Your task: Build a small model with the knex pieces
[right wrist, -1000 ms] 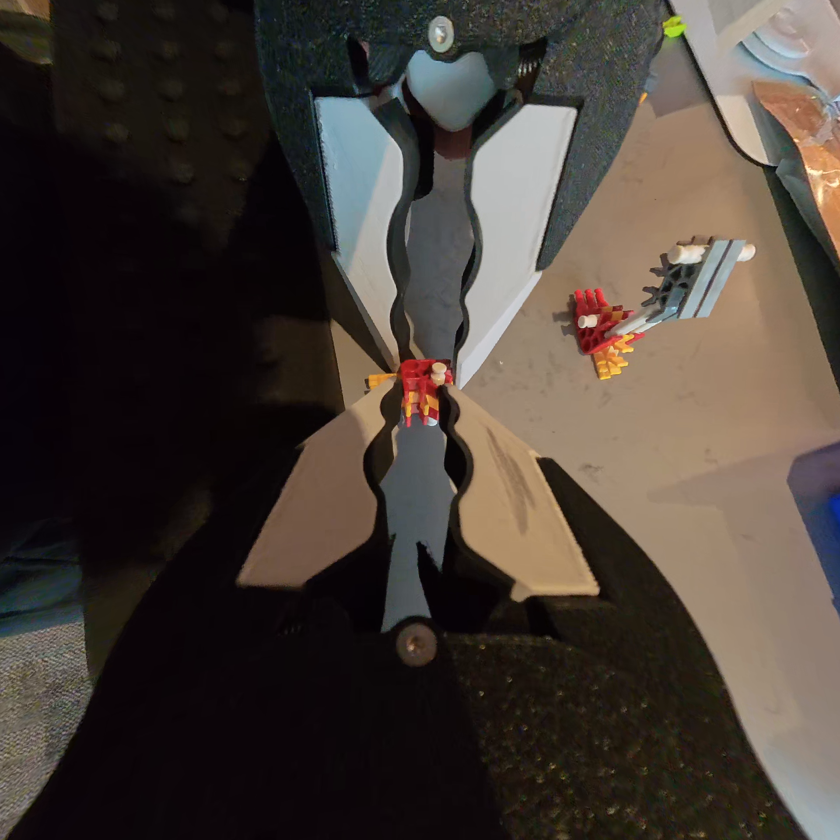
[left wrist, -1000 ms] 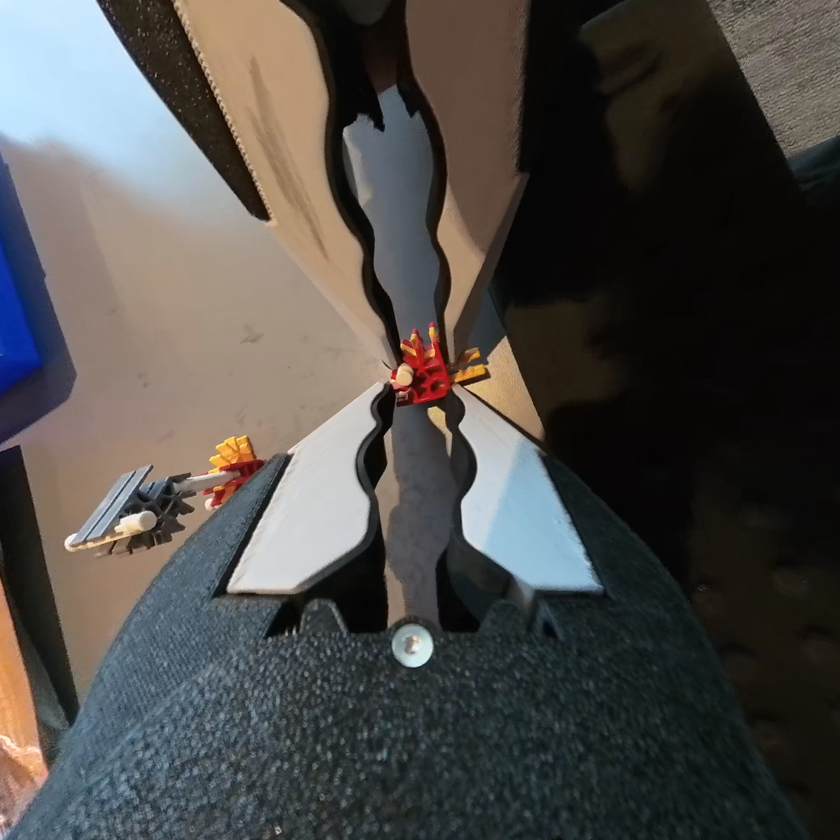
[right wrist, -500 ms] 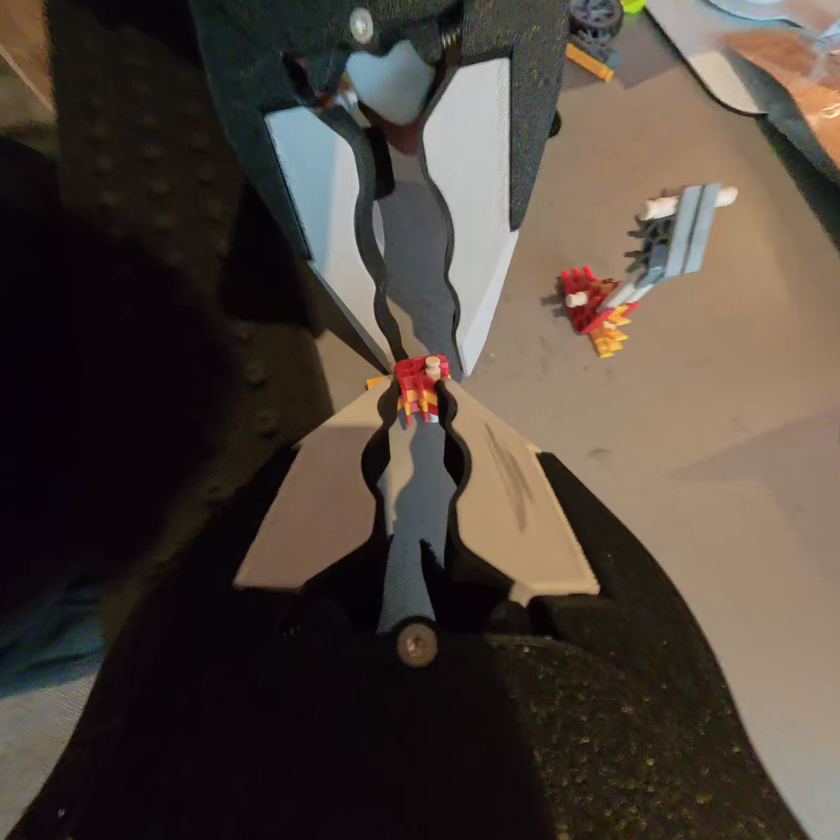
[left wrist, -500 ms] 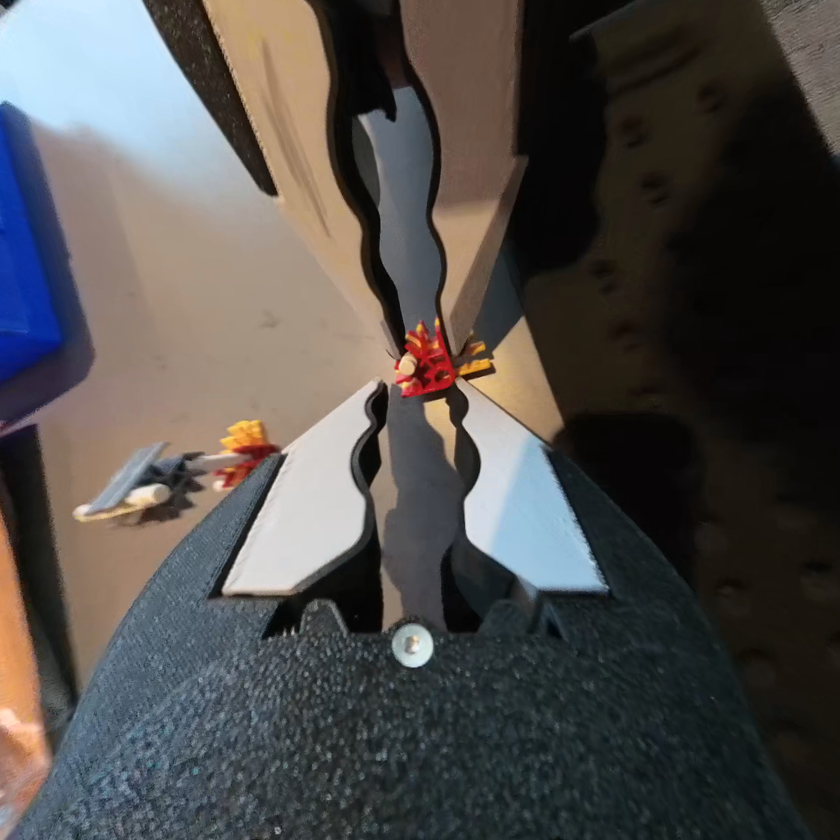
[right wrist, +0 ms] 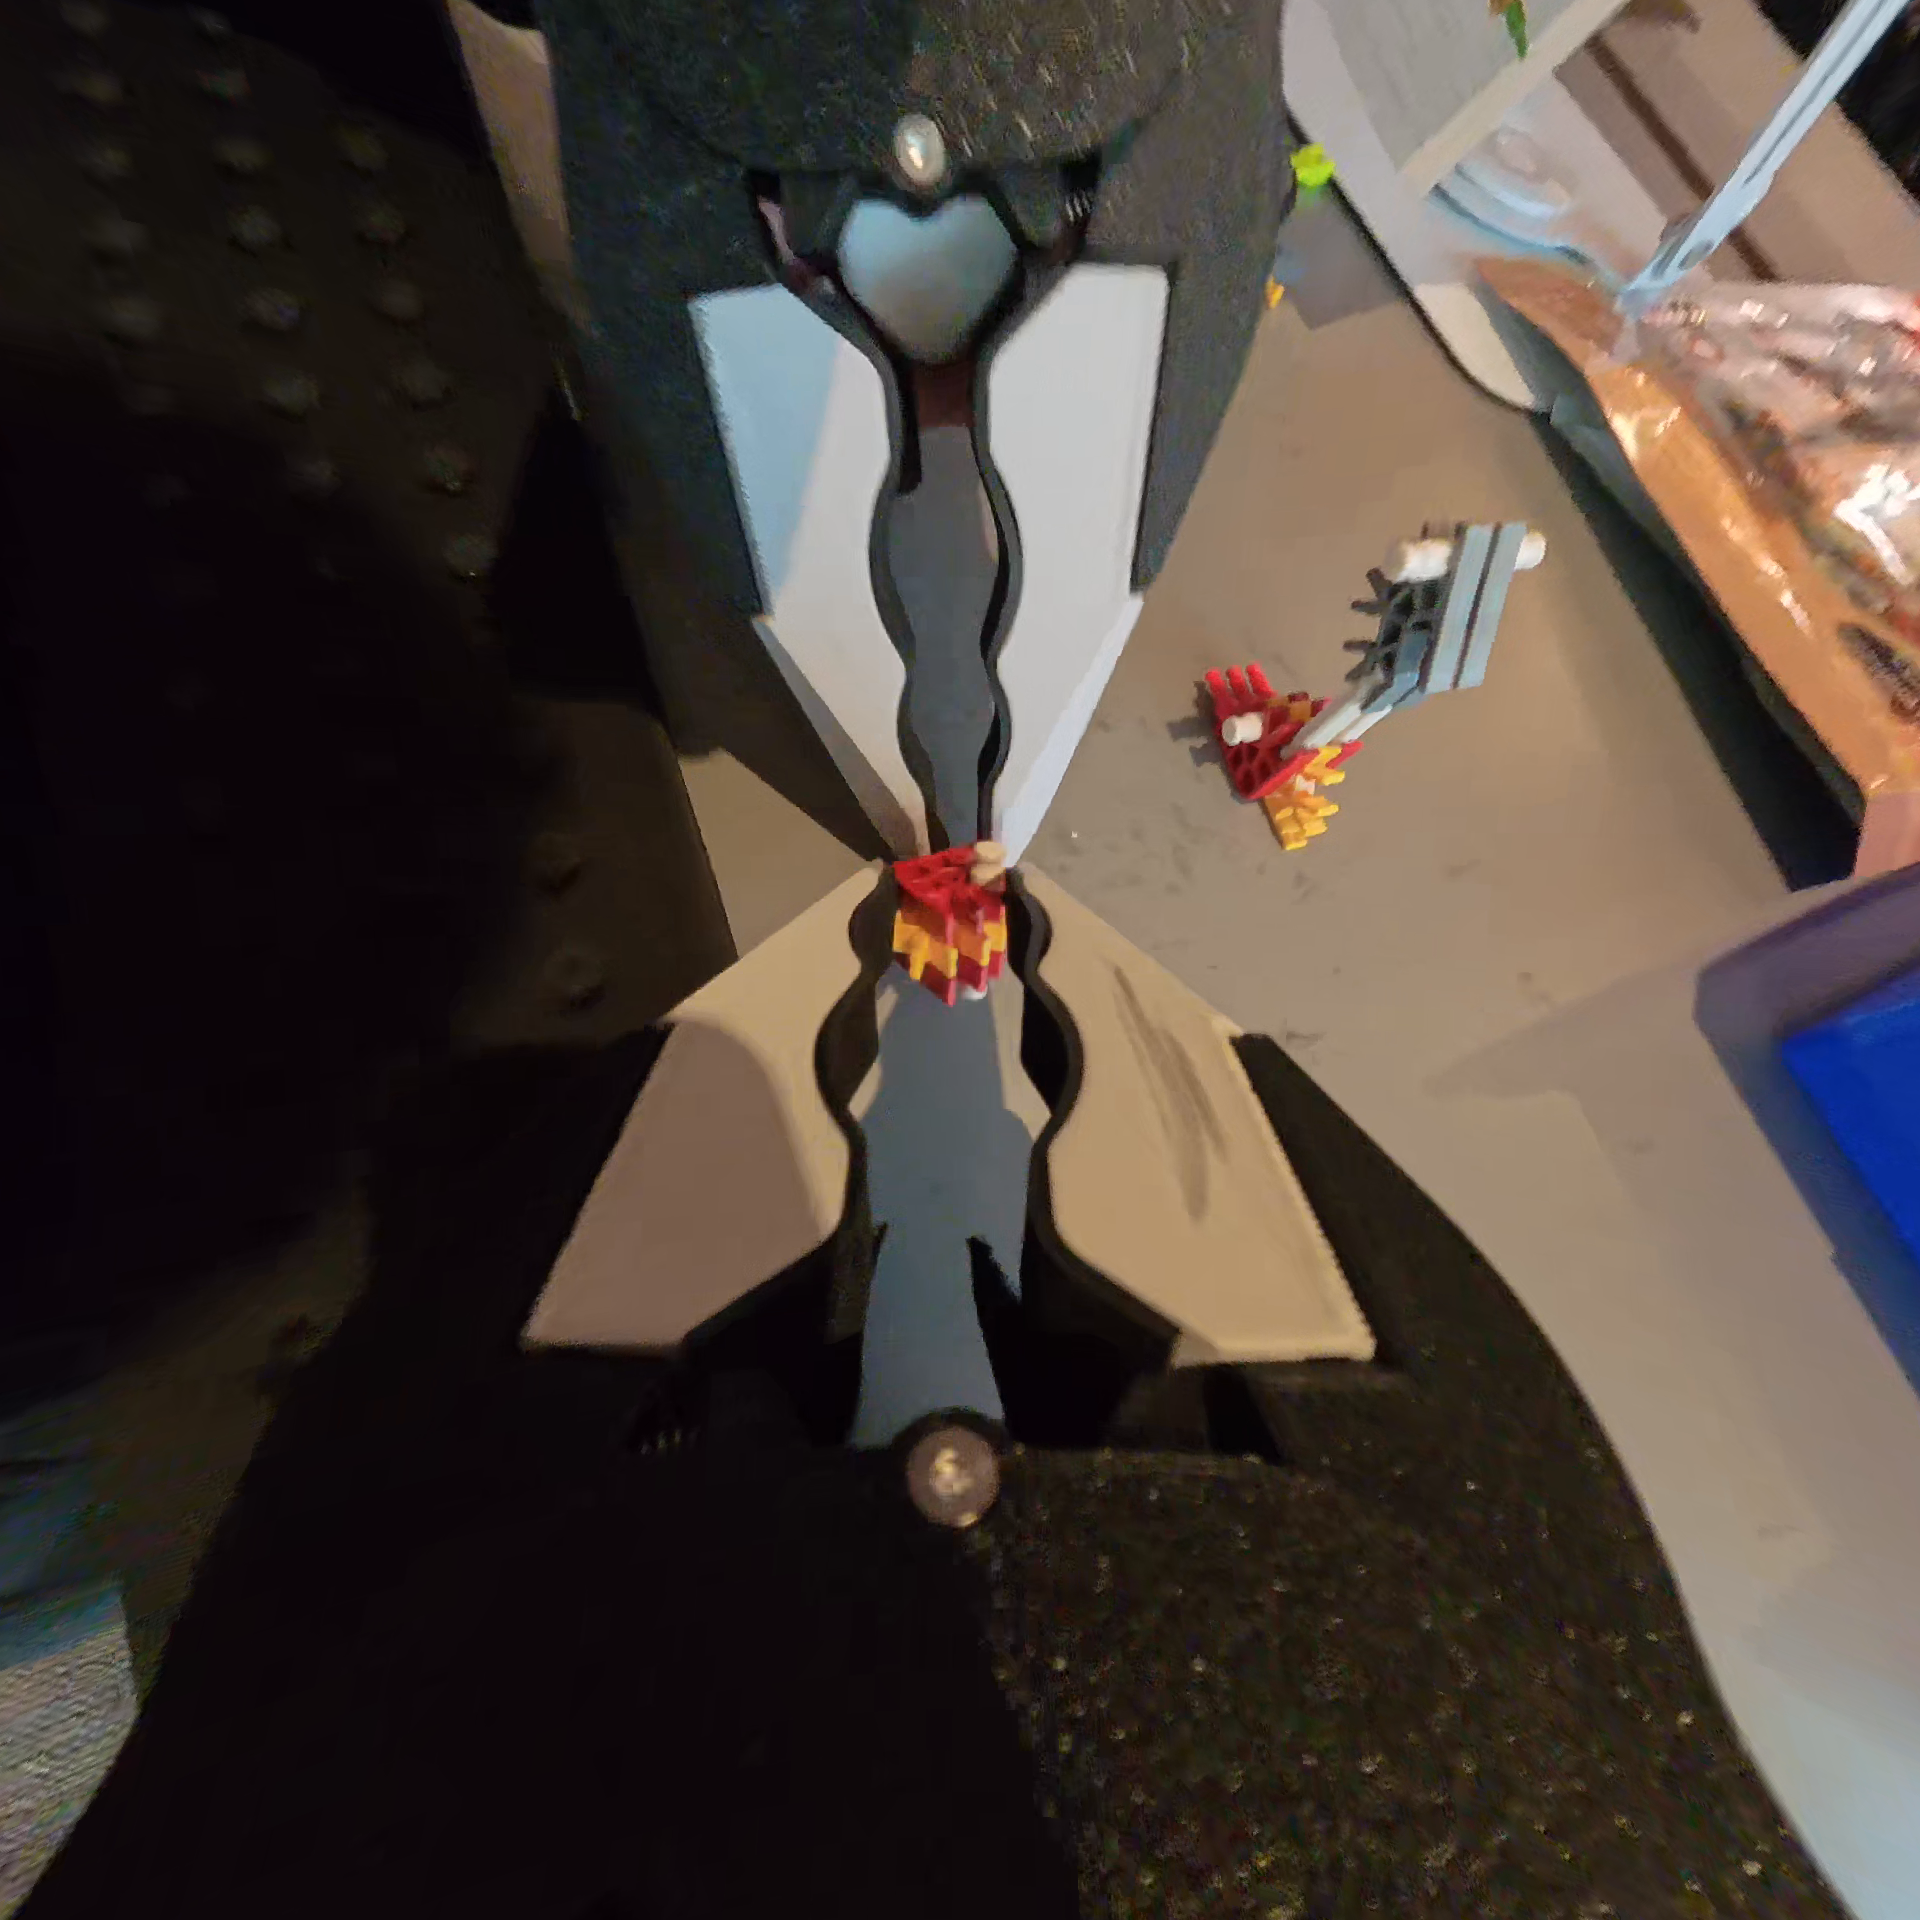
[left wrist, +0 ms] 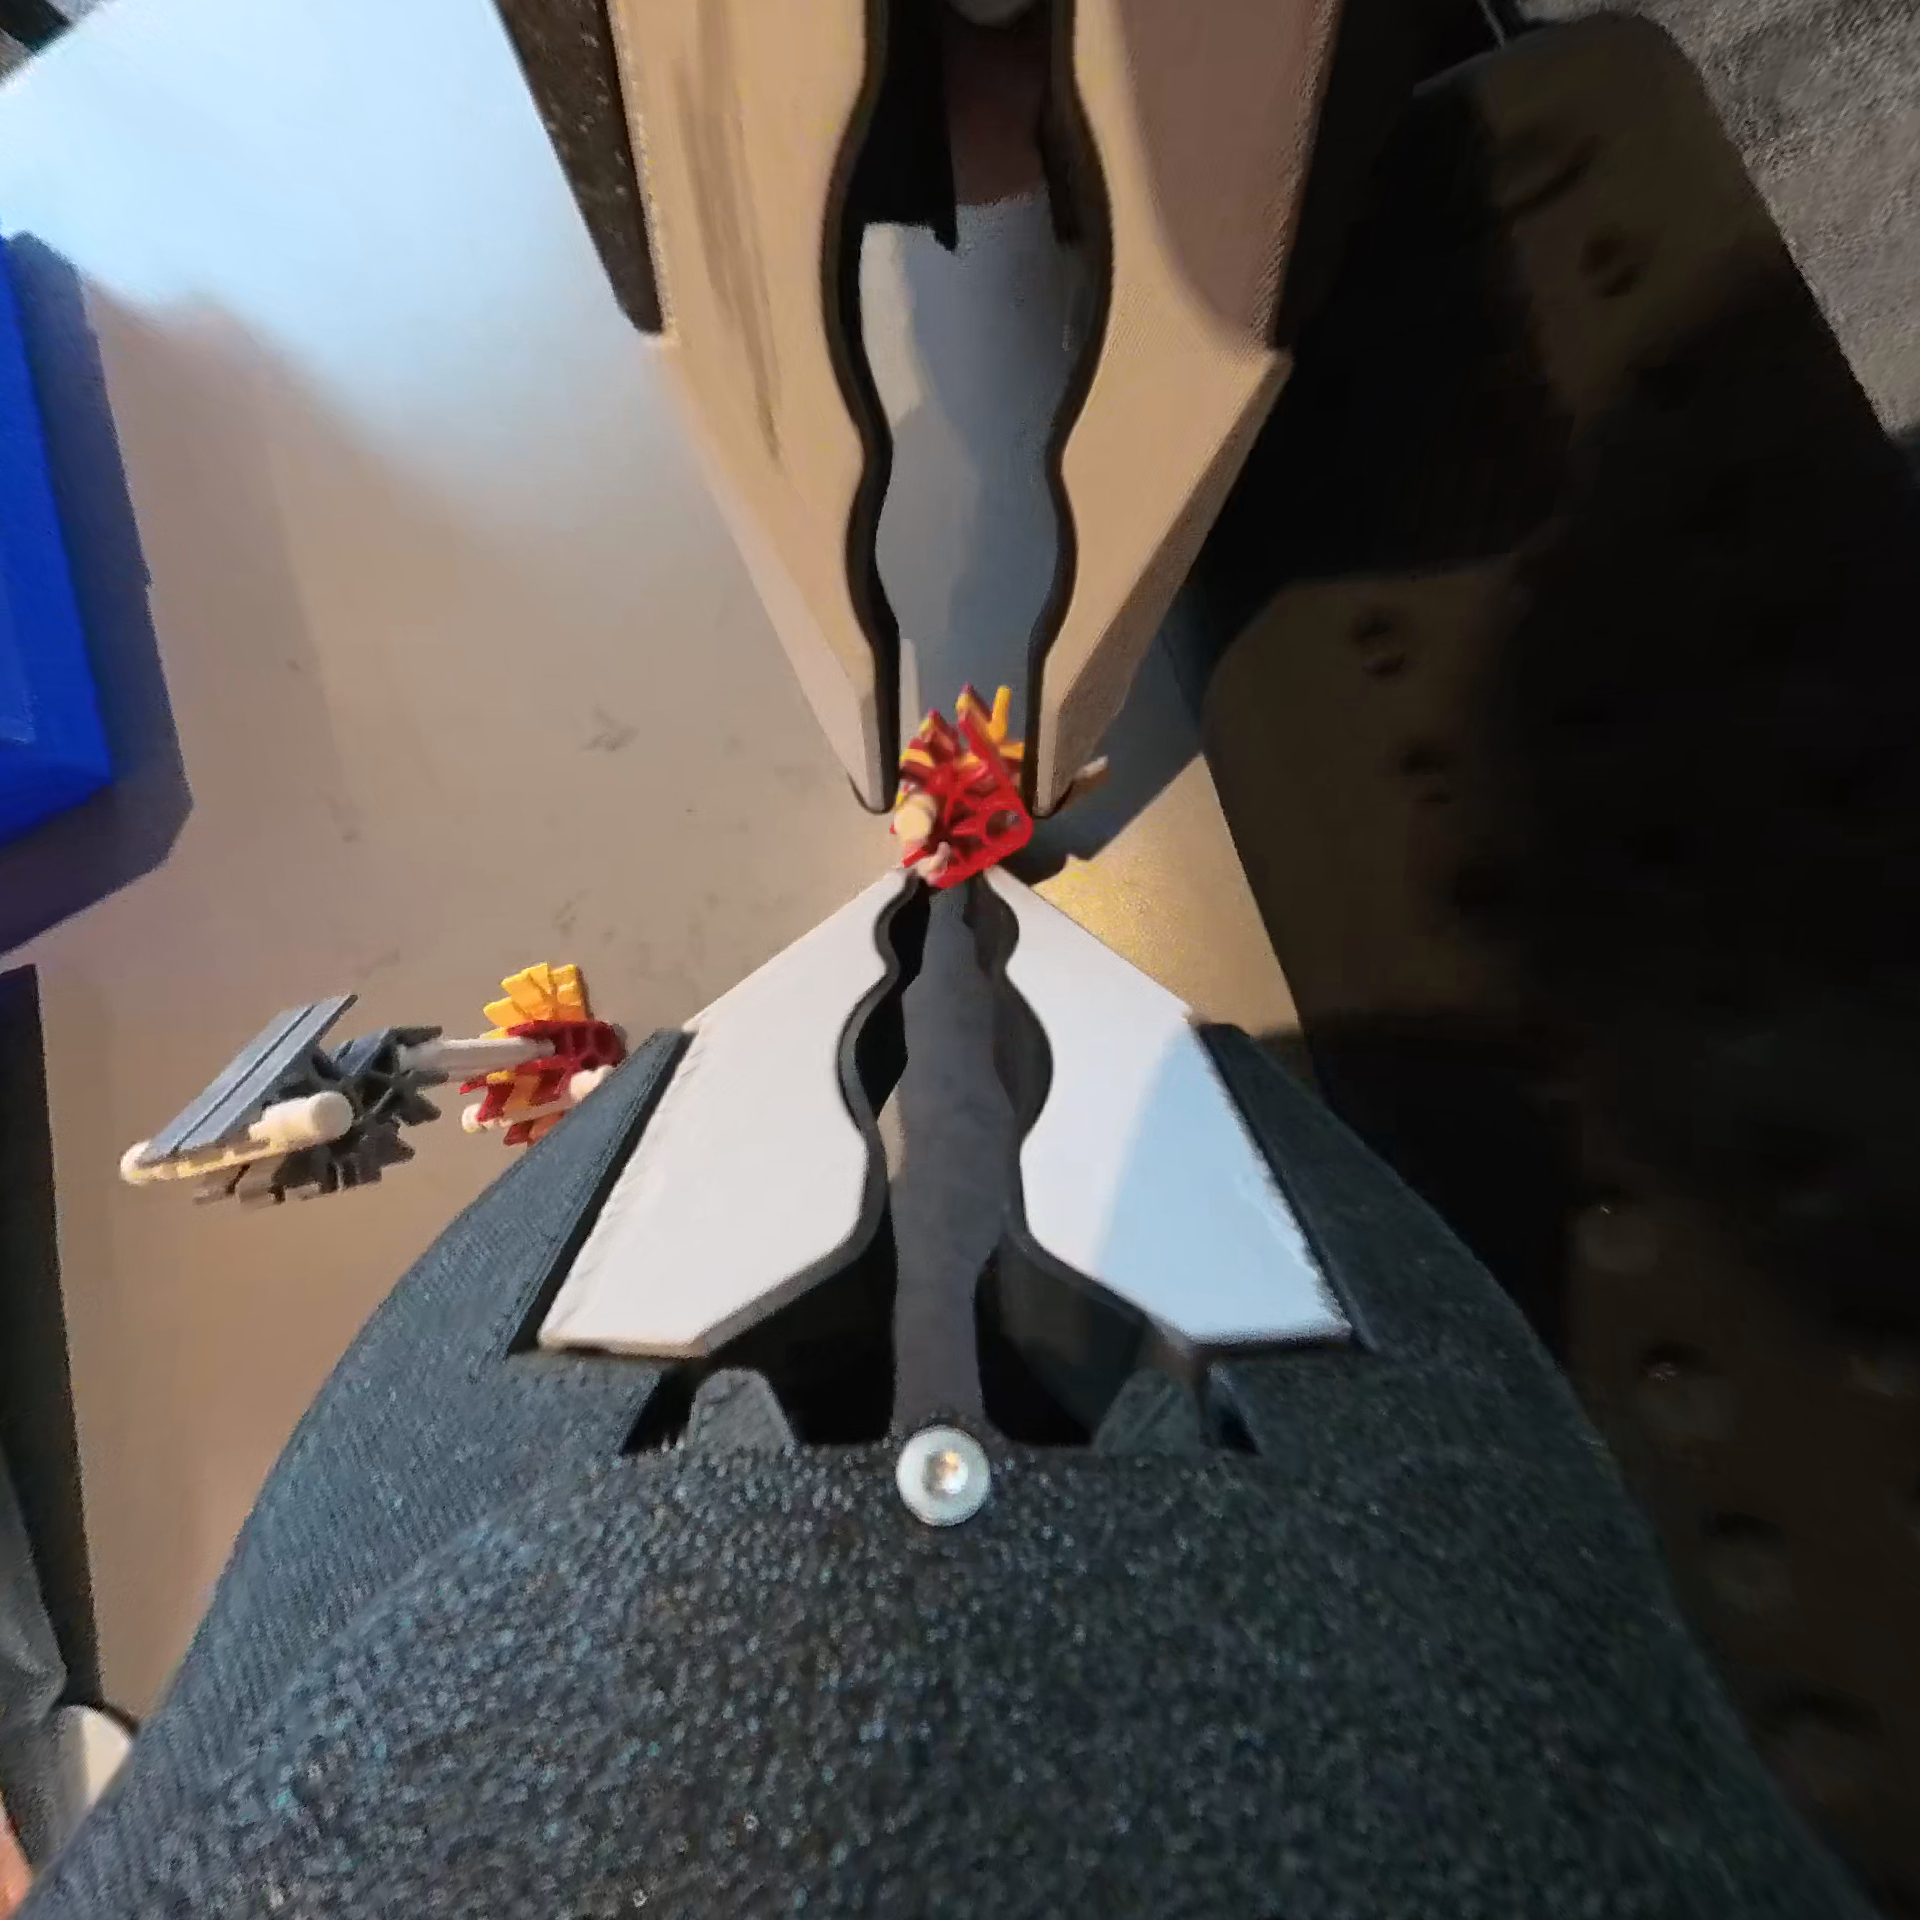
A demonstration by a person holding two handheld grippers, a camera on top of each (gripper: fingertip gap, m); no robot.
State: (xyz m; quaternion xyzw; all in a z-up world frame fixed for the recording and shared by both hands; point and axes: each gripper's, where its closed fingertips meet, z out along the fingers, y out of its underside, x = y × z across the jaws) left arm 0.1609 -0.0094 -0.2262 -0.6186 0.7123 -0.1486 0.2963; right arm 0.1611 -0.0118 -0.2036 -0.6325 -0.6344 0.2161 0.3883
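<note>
Both the left hand-held gripper (left wrist: 948,883) and right hand-held gripper (right wrist: 948,914) pinch one red-yellow connector cluster (right wrist: 948,920) by their tips above the worktop (right wrist: 1455,987); uneven pulling could pop it loose.

Left tool (left wrist: 948,883): grainy matt black plastic body, smooth pale fingers (left wrist: 748,1132), shiny metal screw (left wrist: 940,1475). Toy cluster (left wrist: 961,805): glossy red-yellow plastic. Bench (left wrist: 416,727): smooth, matt, lightly scuffed.
</note>
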